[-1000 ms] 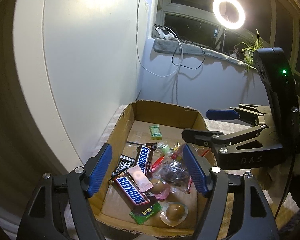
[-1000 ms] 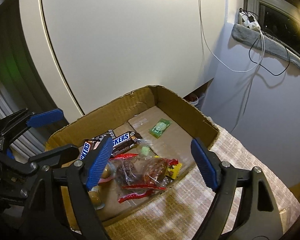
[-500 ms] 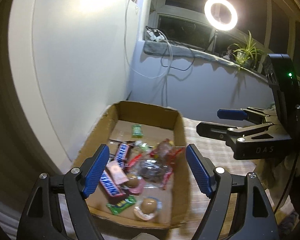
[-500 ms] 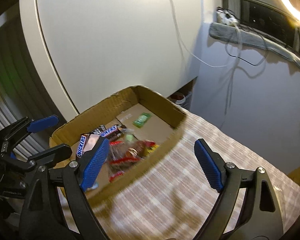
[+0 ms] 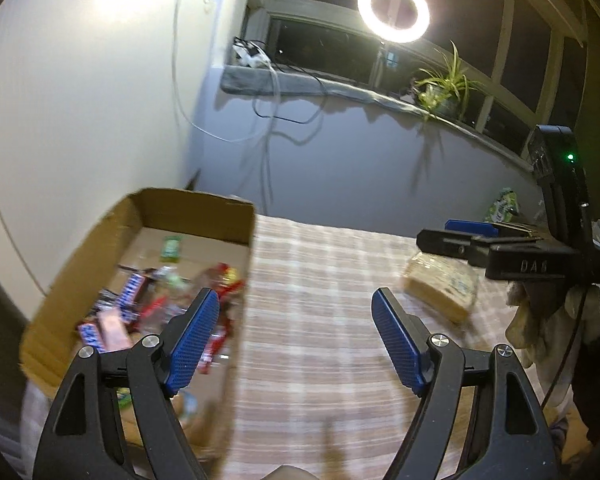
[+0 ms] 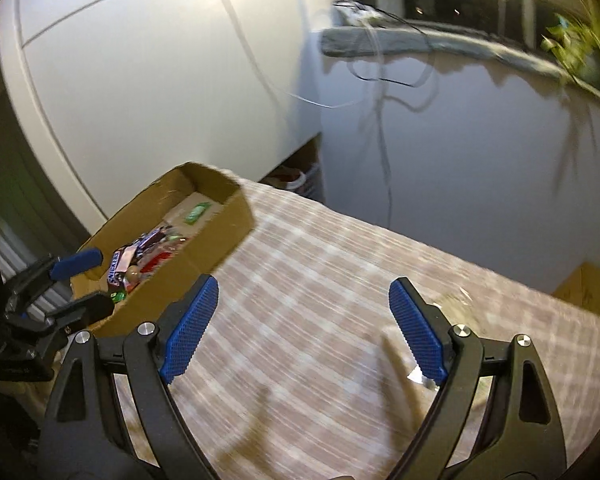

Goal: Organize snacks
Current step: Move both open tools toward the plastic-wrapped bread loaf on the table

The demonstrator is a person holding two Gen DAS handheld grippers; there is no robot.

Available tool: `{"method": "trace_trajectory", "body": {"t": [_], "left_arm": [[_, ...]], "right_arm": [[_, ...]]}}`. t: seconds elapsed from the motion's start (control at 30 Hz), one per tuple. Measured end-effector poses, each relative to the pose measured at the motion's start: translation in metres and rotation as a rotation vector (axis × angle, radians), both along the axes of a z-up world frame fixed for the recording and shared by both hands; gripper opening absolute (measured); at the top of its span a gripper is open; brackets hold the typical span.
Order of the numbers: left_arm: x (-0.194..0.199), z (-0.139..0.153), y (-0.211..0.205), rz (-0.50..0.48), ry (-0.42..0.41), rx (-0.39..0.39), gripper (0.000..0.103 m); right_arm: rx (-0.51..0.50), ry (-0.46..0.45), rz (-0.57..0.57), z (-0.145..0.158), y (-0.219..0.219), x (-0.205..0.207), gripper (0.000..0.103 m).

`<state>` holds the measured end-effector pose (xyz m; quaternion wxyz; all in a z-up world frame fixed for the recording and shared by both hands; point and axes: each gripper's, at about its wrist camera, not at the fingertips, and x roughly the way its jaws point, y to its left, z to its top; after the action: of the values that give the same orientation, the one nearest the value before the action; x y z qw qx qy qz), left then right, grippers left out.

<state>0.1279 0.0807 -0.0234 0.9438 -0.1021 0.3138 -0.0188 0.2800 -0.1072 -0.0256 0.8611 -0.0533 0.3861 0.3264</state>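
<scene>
Nearest, the left gripper stands wide open with nothing between its jaws; they have just been opening. It has swung away from the cardboard box and now hangs over the checked tablecloth. The right gripper is also open and empty, its jaws just widened. The box with the Snickers bars now sits at the cloth's left edge. Farther, toward the right edge, lies a yellow snack packet, probably the next thing to fetch.
</scene>
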Motion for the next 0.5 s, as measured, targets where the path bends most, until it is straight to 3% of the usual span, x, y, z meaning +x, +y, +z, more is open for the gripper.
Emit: {"method": "trace_trajectory", "body": {"t": [0.5], "left_arm": [[0.041, -0.028, -0.078, -0.133, 0.100, -0.081, 0.079]], "right_arm": [[0.006, 0.129, -0.066, -0.036, -0.083, 0.046, 0.090]]}}
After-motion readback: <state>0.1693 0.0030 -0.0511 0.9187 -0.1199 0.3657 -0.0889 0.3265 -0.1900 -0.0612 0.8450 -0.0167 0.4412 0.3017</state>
